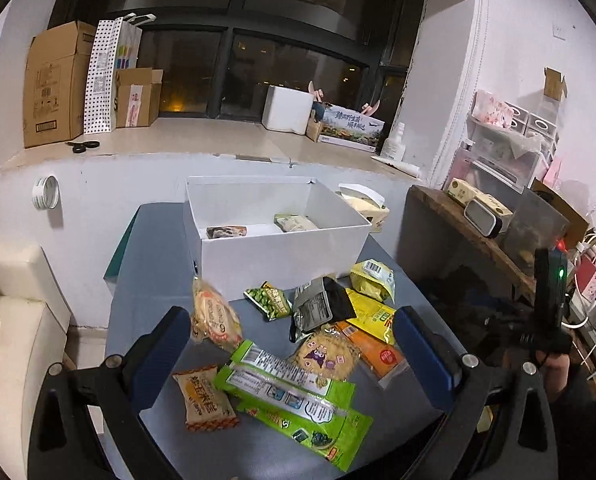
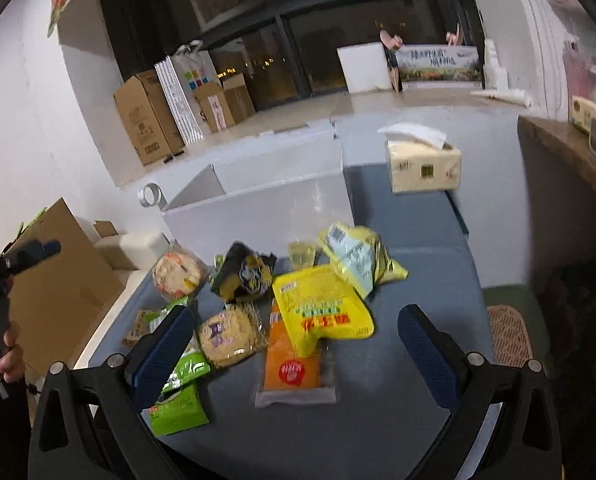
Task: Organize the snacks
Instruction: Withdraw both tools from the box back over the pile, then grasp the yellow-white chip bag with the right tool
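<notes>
Both the left gripper [image 1: 294,354] and the right gripper [image 2: 296,352] hover over the bench [image 2: 417,280] with fingers apart and holding nothing. The snacks [image 2: 321,308] lie in a loose, overlapping heap just in front of the white box [image 1: 274,248], which already has two packets inside. The main risk, as I judge it, is the overlap: closing on the yellow bag [image 2: 321,308] could drag the orange packet [image 2: 294,364] beneath it, and the slick green packs [image 1: 294,400] near the bench edge could slide off
</notes>
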A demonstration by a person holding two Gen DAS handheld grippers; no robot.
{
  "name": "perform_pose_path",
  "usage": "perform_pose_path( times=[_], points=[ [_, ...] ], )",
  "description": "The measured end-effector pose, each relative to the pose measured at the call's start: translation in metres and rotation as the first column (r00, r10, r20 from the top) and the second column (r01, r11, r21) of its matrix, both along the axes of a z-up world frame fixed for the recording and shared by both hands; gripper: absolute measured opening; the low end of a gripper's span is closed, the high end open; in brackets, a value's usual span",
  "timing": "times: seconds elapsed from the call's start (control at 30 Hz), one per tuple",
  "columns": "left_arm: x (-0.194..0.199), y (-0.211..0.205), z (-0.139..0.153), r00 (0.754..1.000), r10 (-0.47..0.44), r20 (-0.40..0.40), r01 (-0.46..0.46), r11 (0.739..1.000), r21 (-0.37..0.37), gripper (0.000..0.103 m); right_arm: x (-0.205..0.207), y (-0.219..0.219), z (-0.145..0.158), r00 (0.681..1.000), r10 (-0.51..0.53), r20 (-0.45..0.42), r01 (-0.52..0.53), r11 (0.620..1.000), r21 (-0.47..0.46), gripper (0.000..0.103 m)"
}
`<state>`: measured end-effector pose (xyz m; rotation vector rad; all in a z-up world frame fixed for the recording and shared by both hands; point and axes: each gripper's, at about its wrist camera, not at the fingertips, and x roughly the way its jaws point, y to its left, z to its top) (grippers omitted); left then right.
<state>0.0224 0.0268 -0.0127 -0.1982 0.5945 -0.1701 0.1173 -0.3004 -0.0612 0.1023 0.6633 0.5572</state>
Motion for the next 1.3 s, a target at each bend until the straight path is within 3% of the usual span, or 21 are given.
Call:
perform_pose_path(
  times=[0.33, 0.53, 0.7, 0.97, 1.13, 1.2, 1.23, 1.3],
  points=[
    [-0.003, 0.005, -0.004, 0.999, 0.052, -0.001, -0.052, 0.998, 0.026, 0.103, 0.036, 0.014, 0.002, 1.000, -0.026, 0.008, 0.027, 0.993, -0.111, 0.103],
    [-0.005, -0.001, -0.006, 0.999, 0.040, -0.006, -0.040, 0.998, 0.051, 0.103, 0.081, 0.034, -0.012, 0.998, -0.019, -0.065, 0.007, 0.983, -0.182, 0.103],
    [-0.004, -0.006, -0.008, 0.999, 0.044, -0.016, -0.042, 0.995, 0.086, 0.103, 0.119, 0.044, -0.033, 0.988, -0.005, -0.153, -0.024, 0.982, -0.187, 0.103],
    [-0.004, -0.007, -0.010, 0.999, 0.037, -0.032, -0.034, 0.995, 0.091, 0.103, 0.155, 0.053, -0.071, 0.978, -0.057, -0.199, 0.006, 0.969, -0.245, 0.103],
    [-0.002, -0.002, -0.013, 0.998, 0.046, -0.041, -0.042, 0.996, 0.078, 0.103, 0.166, 0.051, -0.093, 0.966, -0.071, -0.247, 0.011, 0.972, -0.234, 0.103],
    [-0.002, -0.001, -0.013, 0.998, 0.050, -0.043, -0.047, 0.996, 0.078, 0.103, 0.168, 0.052, -0.099, 0.964, -0.075, -0.256, 0.010, 0.969, -0.245, 0.096],
    [-0.002, 0.000, -0.013, 0.998, 0.052, -0.043, -0.049, 0.996, 0.077, 0.103, 0.170, 0.052, -0.101, 0.959, -0.083, -0.270, 0.013, 0.968, -0.252, 0.082],
    [-0.001, 0.001, -0.015, 0.997, 0.054, -0.046, -0.050, 0.996, 0.076, 0.103, 0.171, 0.049, -0.101, 0.958, -0.084, -0.275, 0.018, 0.972, -0.233, 0.080]
  ],
)
